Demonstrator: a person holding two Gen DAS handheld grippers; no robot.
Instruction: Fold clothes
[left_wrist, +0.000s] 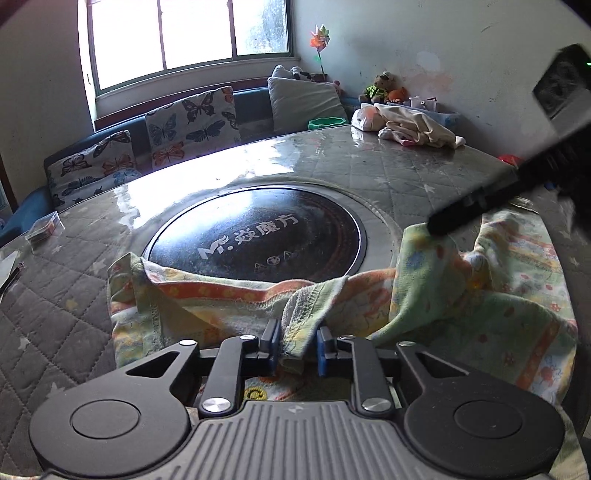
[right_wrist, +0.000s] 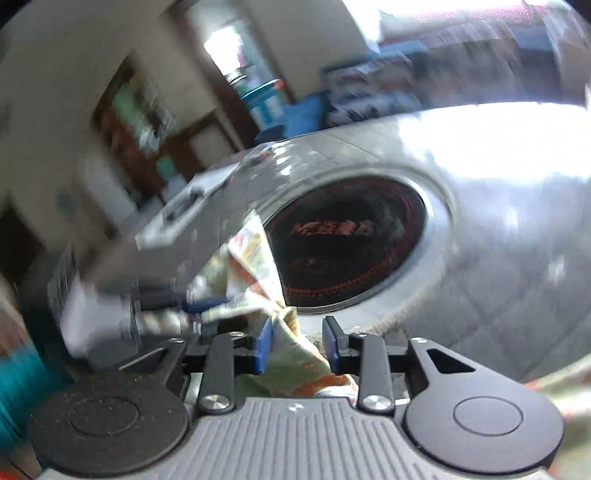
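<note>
A pale green and orange patterned garment (left_wrist: 461, 295) lies bunched on the near edge of the grey quilted table (left_wrist: 332, 166). My left gripper (left_wrist: 297, 345) has its jaws partly apart around a stitched hem fold of the garment. My right gripper (right_wrist: 297, 345) also has its jaws partly apart, with a corner of the same garment (right_wrist: 258, 258) between them; the right wrist view is motion-blurred. The right gripper shows as a black bar (left_wrist: 480, 199) at the right of the left wrist view, its tip on the cloth. The left gripper shows blurred (right_wrist: 207, 306) at the left of the right wrist view.
A black round cooktop (left_wrist: 258, 236) is set in the table's middle. A pile of cream clothes (left_wrist: 413, 123) lies at the far right corner. A small clear box (left_wrist: 42, 229) sits at the left edge. A sofa with butterfly cushions (left_wrist: 147, 136) stands behind.
</note>
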